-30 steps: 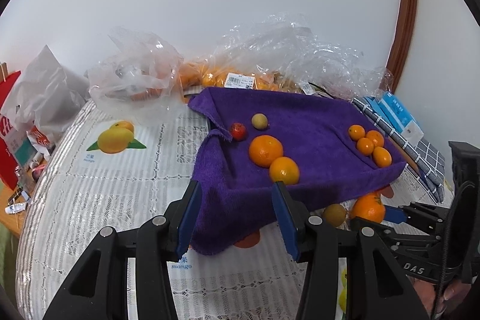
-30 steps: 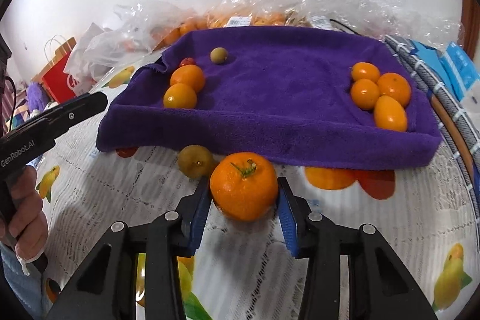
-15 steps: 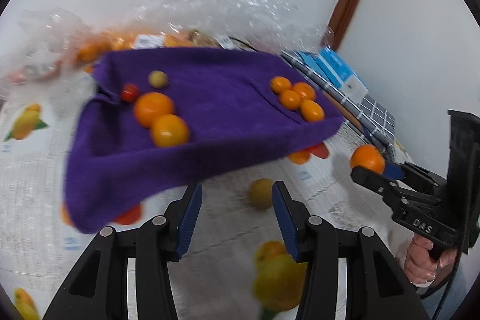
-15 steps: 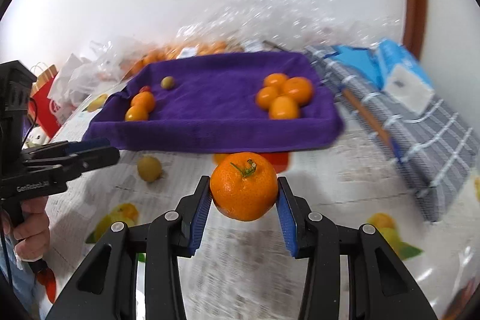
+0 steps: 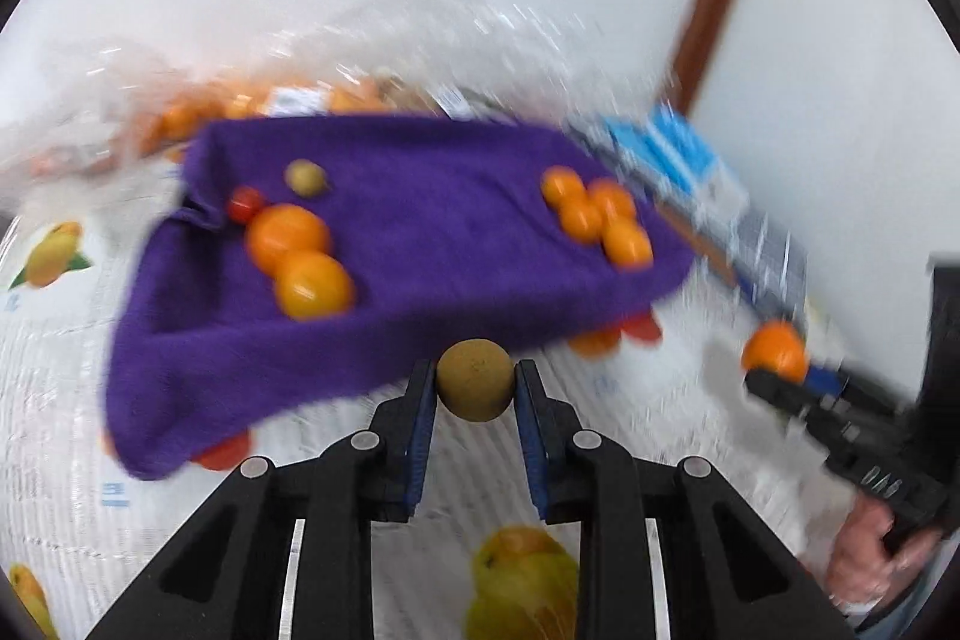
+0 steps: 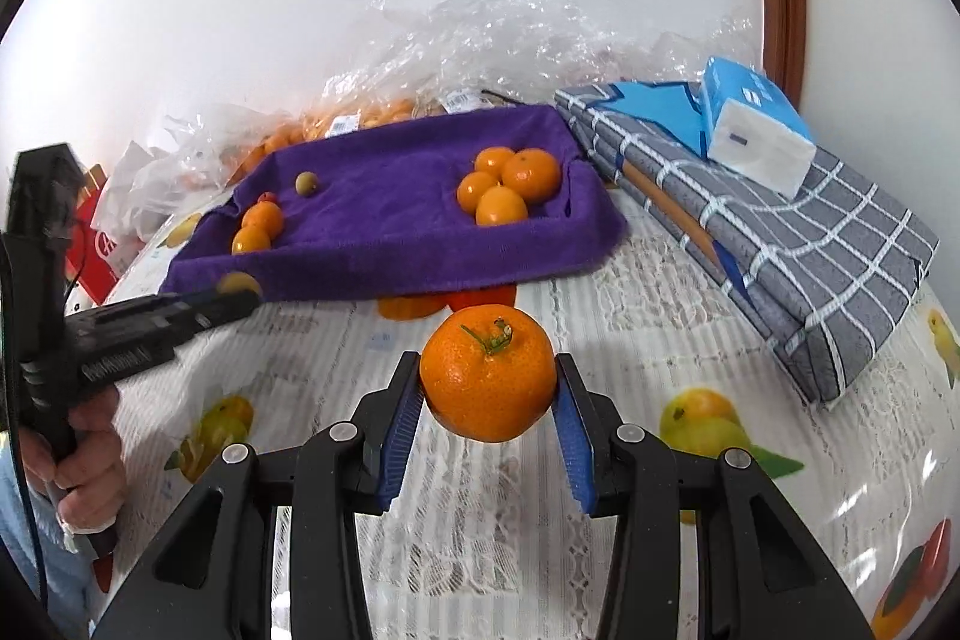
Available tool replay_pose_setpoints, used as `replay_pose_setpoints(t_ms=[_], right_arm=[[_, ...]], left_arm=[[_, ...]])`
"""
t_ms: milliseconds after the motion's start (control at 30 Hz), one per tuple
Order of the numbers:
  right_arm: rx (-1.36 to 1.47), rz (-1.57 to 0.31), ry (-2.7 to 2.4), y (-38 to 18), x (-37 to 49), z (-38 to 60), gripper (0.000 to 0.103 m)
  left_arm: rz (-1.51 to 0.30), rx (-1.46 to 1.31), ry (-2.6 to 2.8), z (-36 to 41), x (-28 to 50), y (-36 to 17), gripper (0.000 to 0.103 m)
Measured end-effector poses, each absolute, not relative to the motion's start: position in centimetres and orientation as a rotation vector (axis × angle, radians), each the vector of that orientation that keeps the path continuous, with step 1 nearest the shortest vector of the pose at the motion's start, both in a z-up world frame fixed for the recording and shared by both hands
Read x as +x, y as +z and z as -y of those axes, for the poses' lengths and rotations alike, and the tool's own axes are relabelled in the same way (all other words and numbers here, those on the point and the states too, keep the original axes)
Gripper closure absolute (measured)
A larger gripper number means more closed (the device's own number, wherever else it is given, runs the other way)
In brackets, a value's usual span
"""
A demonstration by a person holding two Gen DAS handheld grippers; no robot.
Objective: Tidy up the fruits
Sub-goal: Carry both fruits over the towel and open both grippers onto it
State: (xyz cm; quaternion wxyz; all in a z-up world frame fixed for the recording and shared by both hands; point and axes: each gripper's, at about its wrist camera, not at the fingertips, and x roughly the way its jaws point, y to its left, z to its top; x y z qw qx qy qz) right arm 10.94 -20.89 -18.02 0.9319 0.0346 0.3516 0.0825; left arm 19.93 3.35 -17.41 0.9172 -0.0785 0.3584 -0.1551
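Note:
A small yellow-green round fruit (image 5: 474,388) sits between the blue pads of my left gripper (image 5: 474,370); the jaws are closing and the pads press on it, just in front of the purple towel (image 5: 420,232). My right gripper (image 6: 487,370) is shut on a stemmed orange mandarin (image 6: 487,382), held above the tablecloth, short of the towel (image 6: 390,220). On the towel, two oranges (image 5: 300,256), a red fruit and a greenish one lie at the left. Several small oranges (image 6: 501,187) are clustered at the right.
Clear plastic bags of oranges (image 6: 360,118) line the wall behind the towel. A folded grey checked cloth (image 6: 780,244) with a blue tissue pack (image 6: 756,124) lies at the right. A person's hand (image 6: 84,472) holds the left gripper's handle. The lace tablecloth (image 6: 480,520) has printed fruit.
My left gripper swung right from the towel's front edge to the yellow-green fruit and shut on it. My right gripper carried the mandarin up and to the right, away from the towel.

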Motion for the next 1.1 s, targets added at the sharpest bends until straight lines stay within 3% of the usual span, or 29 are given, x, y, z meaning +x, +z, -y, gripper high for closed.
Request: replay_pose_setpoints(t_ms=[233, 467, 1100], right_arm=[[0.049, -0.673, 0.172, -15.4, 13.9, 19.3, 0.060], [0.045, -0.613, 0.205, -12.3, 18.2, 17.6, 0.060], [0.056, -0.798, 0.289, -18.9, 24.9, 16.3, 0.060]], left_arm=[[-0.641, -0.277, -0.185, -9.9, 20.3, -13.1, 0.078], [-0.594, -0.290, -0.174, -9.3, 24.0, -10.5, 0.078], [-0.776, -0.221, -0.230, -4.6, 29.1, -17.5, 0.078]])
